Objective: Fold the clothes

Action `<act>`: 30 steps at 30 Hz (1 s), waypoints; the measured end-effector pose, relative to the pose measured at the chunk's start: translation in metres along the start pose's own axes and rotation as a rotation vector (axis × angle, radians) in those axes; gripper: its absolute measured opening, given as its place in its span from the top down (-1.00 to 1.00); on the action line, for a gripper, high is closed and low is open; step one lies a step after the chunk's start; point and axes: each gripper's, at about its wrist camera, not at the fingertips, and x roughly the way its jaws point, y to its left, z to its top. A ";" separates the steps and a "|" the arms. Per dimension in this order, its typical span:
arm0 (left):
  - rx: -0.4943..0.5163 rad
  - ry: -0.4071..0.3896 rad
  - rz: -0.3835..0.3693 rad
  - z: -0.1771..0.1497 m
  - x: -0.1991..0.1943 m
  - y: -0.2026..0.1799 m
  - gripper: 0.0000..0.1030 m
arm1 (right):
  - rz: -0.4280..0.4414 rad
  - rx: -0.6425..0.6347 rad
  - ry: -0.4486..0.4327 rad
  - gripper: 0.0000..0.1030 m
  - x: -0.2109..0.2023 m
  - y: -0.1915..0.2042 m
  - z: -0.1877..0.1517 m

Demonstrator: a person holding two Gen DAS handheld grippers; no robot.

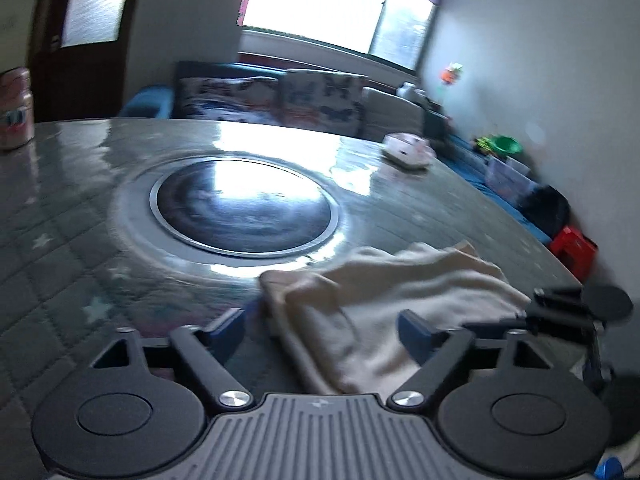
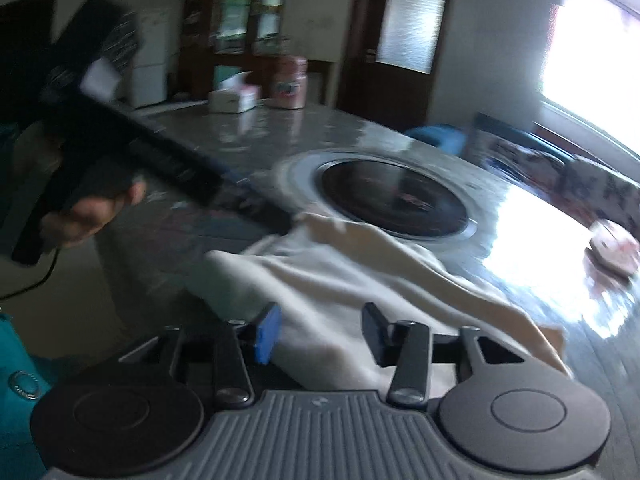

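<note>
A cream garment [image 1: 400, 292] is lying rumpled on the glossy table [image 1: 60, 240], near the edge closest to the person and just beside the round dark inset [image 1: 244, 204] at the middle. The left gripper [image 1: 322, 334] is standing wide apart and the right gripper [image 2: 320, 334] partly apart, both hovering over the cloth and clamping nothing. It is looking light, soft and floppy, likely sliding easily on that slick top, so pinching hems or corners seems best.
</note>
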 end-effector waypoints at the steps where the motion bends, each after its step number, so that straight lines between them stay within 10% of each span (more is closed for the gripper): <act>1: -0.005 -0.008 0.012 0.002 0.000 0.002 -0.85 | 0.016 -0.024 0.000 0.00 0.002 0.004 0.003; 17: -0.282 0.089 -0.012 0.014 0.020 0.028 -1.00 | 0.090 -0.364 0.035 0.06 0.025 0.063 0.012; 30: -0.330 0.115 -0.006 0.009 0.022 0.031 -1.00 | 0.218 -0.120 0.020 0.24 0.018 0.036 0.017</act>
